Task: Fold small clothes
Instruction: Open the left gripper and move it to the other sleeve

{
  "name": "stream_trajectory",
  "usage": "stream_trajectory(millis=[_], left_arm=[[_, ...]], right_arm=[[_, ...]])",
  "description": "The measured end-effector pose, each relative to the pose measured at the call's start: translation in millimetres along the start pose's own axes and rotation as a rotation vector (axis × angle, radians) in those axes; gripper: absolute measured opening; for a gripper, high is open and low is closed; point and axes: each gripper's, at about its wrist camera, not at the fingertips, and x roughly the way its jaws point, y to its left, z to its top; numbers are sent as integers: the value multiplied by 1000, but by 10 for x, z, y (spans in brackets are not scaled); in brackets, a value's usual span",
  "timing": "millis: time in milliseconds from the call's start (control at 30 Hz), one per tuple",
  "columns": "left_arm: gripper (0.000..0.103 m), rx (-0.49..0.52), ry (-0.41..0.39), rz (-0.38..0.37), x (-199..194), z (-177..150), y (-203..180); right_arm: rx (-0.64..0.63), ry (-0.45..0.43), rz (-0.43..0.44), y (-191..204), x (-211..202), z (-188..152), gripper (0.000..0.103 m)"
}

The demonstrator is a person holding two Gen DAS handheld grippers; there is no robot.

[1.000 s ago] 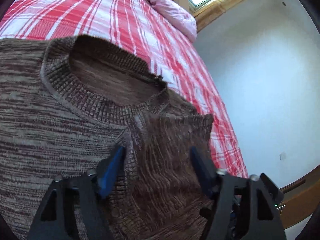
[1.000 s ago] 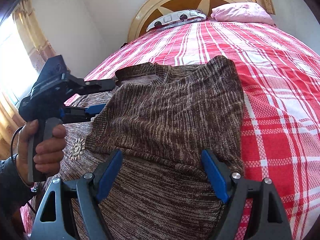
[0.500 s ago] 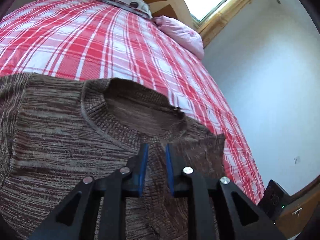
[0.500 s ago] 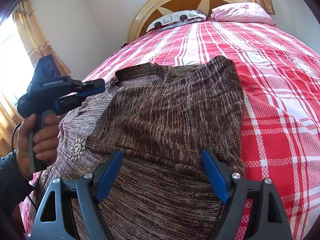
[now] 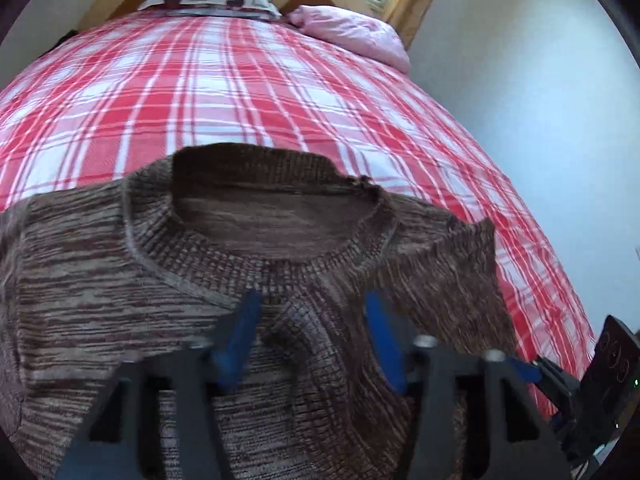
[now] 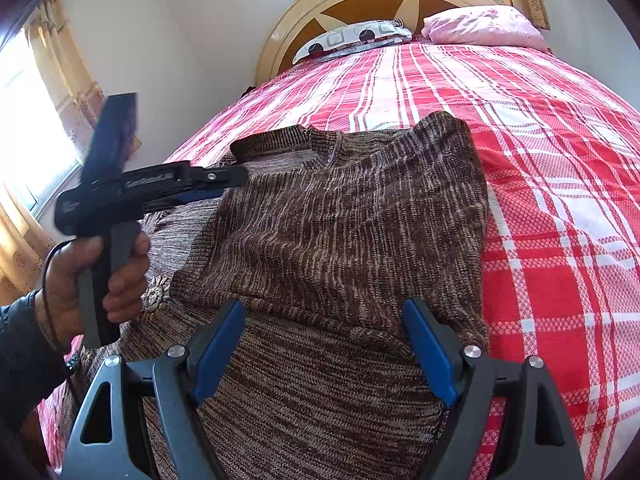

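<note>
— Red plaid sheet (image 6: 560, 168) covers the bed, right up to a cream and brown headboard (image 6: 360, 4) at a white wall. What else is around?

— Two pillows sit at the head: a spotted pillow (image 6: 352, 38) on the left and a pink pillow (image 6: 484, 26) on the right. Patterned curtains (image 6: 60, 80) hang by a bright window on the left.

— Where is the sweater?

— The brown sweater (image 6: 340, 240) lies flat on the sheet near the foot, collar (image 5: 260, 248) toward the pillows. Its right side is folded over the chest, and a small flower motif (image 6: 156, 294) shows on the uncovered front.

— And the grippers?

— The left gripper (image 5: 312, 332) hovers just below the collar, blue fingers (image 5: 240, 332) spread, with nothing between them. In the right view a hand (image 6: 96, 276) holds its handle over the sweater's left side. The right gripper (image 6: 324, 352) is spread too, low over the hem, its fingers apart on either side of the folded edge; contact with the cloth I cannot tell.

— Anything in the way?

— Nothing lies on the sweater.

— Any writing?

— White lettering runs along the left gripper's body, too blurred to read.
</note>
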Motion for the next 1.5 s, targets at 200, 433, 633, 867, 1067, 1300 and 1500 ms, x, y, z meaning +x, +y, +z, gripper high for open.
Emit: stream_trajectory(millis=[200,433,633,867,1067,1300,1500], left_arm=[[18,130,-1,172,-59,3,-115],[49,173,-64,246,-232,-25,-169],[60,459,31,477,46,-375,-563],[79,363,5,480,-193,-351,-463],[87,342,6,480,-228,-537,-370],[87,245,-25,442,-560,-740,-235],[87,185,-76,449,-1130,-982,-24]], right_arm=[[4,-2,5,-13,-5,2,82],[0,0,-4,-17,14,6,82],[8,-4,4,-34,6,2,82],[11,-15,3,-47,-16,-5,82],[21,-12,7,-63,-7,-3,82],[-8,-2,-34,10,28,-3,82],[-21,0,-53,35,40,-12,82]])
